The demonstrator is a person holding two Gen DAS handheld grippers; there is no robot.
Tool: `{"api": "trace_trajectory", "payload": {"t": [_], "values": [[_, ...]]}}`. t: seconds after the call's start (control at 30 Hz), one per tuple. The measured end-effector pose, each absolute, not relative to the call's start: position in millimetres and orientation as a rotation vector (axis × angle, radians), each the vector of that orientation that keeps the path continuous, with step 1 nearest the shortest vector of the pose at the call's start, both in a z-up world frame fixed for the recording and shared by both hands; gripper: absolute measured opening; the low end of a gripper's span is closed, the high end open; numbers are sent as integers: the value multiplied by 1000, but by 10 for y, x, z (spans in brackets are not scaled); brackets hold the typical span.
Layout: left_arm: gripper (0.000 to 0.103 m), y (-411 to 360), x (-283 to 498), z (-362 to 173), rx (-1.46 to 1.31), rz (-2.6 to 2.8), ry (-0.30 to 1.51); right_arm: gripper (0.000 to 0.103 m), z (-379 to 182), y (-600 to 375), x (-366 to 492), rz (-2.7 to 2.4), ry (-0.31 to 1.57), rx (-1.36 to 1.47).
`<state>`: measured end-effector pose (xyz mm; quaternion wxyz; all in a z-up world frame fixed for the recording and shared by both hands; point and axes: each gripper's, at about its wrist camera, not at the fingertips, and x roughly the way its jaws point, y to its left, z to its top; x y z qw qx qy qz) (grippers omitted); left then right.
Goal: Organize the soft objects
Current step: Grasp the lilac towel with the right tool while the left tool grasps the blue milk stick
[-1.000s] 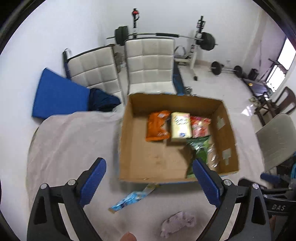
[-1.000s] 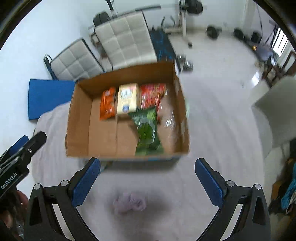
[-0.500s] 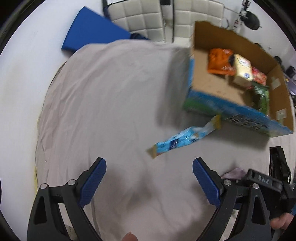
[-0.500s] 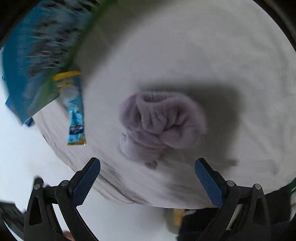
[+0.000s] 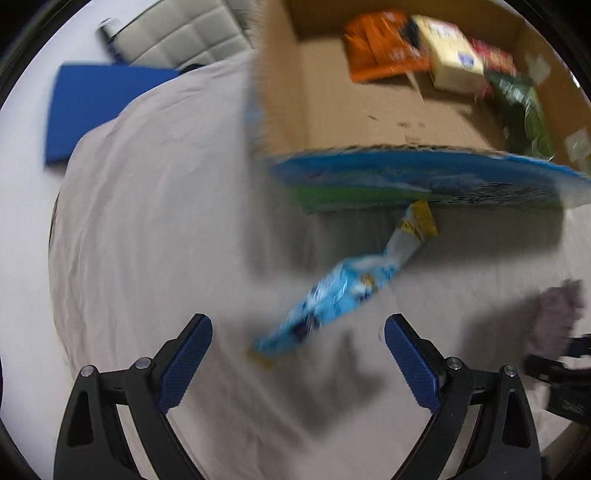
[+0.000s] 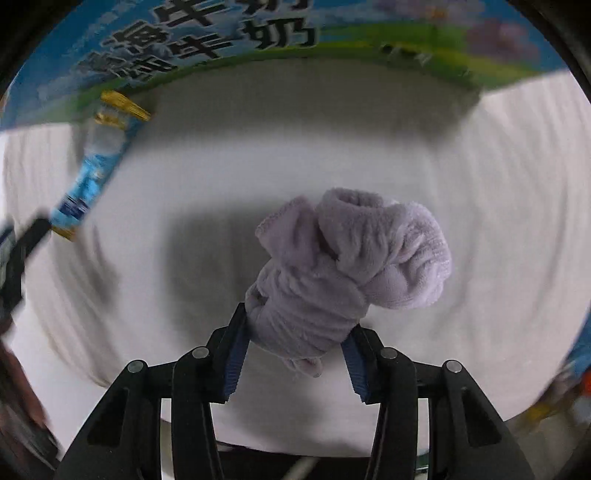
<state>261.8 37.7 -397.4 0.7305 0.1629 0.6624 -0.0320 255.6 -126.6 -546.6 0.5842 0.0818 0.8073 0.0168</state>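
A crumpled lilac cloth (image 6: 347, 273) lies on the white sheet; my right gripper (image 6: 295, 354) is shut on its near end. The cloth also shows at the right edge of the left wrist view (image 5: 554, 314). A light blue snack packet (image 5: 343, 295) lies on the sheet in front of the cardboard box (image 5: 332, 110), which holds orange, yellow, red and green packets. My left gripper (image 5: 295, 354) is open and empty, just short of the blue packet. The packet also shows at the left of the right wrist view (image 6: 96, 162).
The box's blue and green printed side (image 6: 258, 44) stands close behind the cloth. A blue mat (image 5: 96, 107) and a white padded chair (image 5: 184, 33) are beyond the table's far left edge.
My right gripper has closed on the lilac cloth. My left gripper has moved closer to the blue packet and the box.
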Motion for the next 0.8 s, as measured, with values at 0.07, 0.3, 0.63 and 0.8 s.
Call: {"api": "trace_trajectory", "payload": {"t": [0.07, 0.3, 0.63, 0.8], "values": [[96, 314, 2739, -4117, 406, -85, 1474, 50, -5474, -1305, 2534, 42, 1887, 167], [90, 272, 2840, -4370, 389, -229, 1542, 51, -5606, -1365, 2472, 23, 1919, 215], [31, 291, 2510, -4410, 168, -237, 1679, 49, -5664, -1399, 2466, 71, 1915, 220], [31, 273, 2144, -4448, -10, -223, 1769, 49, -5557, -1530, 2543, 95, 1912, 186]]}}
